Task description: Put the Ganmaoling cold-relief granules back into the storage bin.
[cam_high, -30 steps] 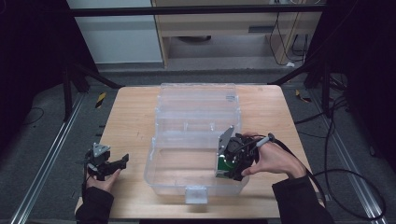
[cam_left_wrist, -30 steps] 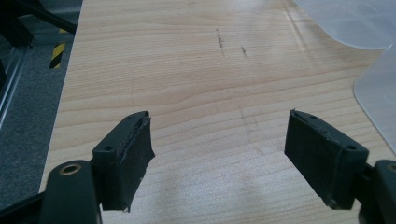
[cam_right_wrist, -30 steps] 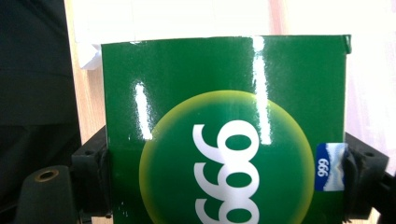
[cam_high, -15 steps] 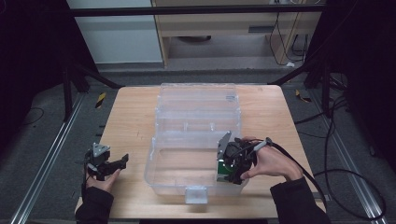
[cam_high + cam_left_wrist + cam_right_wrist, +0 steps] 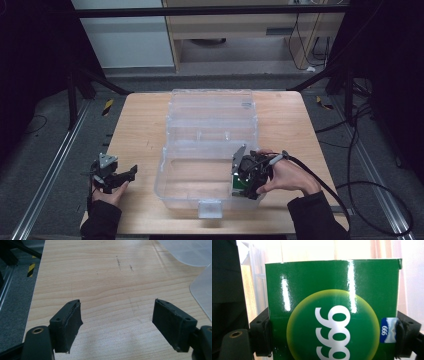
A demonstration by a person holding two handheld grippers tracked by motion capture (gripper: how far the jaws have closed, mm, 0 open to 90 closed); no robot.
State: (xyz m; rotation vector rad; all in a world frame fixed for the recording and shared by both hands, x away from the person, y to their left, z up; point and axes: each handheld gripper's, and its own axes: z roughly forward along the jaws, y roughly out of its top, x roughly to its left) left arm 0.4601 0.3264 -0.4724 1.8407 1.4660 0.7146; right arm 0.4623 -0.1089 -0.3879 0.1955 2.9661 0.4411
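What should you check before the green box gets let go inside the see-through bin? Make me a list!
1. Green box gripped on both sides by the right gripper: ok.
2. Right gripper at the near right corner of the clear bin: ok.
3. Box bottom resting on the bin floor: cannot tell.
4. Bin lid open and out of the way: ok.
5. Left gripper open, over bare table, away from the bin: ok.
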